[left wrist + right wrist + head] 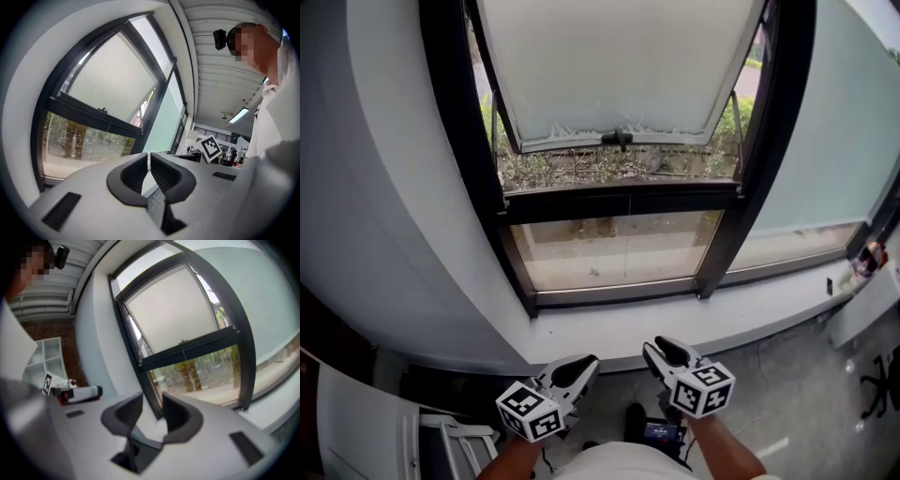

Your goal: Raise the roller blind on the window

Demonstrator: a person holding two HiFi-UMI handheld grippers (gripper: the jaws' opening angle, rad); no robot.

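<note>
- Two grippers are showing low in the head view: left gripper (587, 364) and right gripper (651, 350) are both hovering below the white sill (741, 314), well apart from the window.
- In the same view, the roller blind (619, 66) is covering the upper pane. Its bottom edge is sitting just above the dark crossbar (619, 199), with a small dark pull (619, 139) at mid-edge. The lower pane (609, 248) is bare, and shrubs are showing through the gap under the blind.
- Left gripper view: the left gripper (149, 157) is clenched, tips nearly meeting, with nothing between them. The blind (110, 79) is sitting up and to the left, far off.
- Right gripper view: the right gripper (152, 401) is released, jaws standing wide and empty. The blind (173, 315) is hanging above the crossbar, out of reach.
- Step, as I'm reading it: the approach phase is under way and the blind is not yet being touched or raised.
- The next move is likely calling for the open right gripper to go up to the pull or bottom edge and close on it, then lift. I can't tell whether a side cord is there.
- Writing: I'm finding no brand or text legible. Only square markers are showing on the gripper cubes, e.g. the marker cube (211, 147). The small lit screen (661, 431) is too small to read.
</note>
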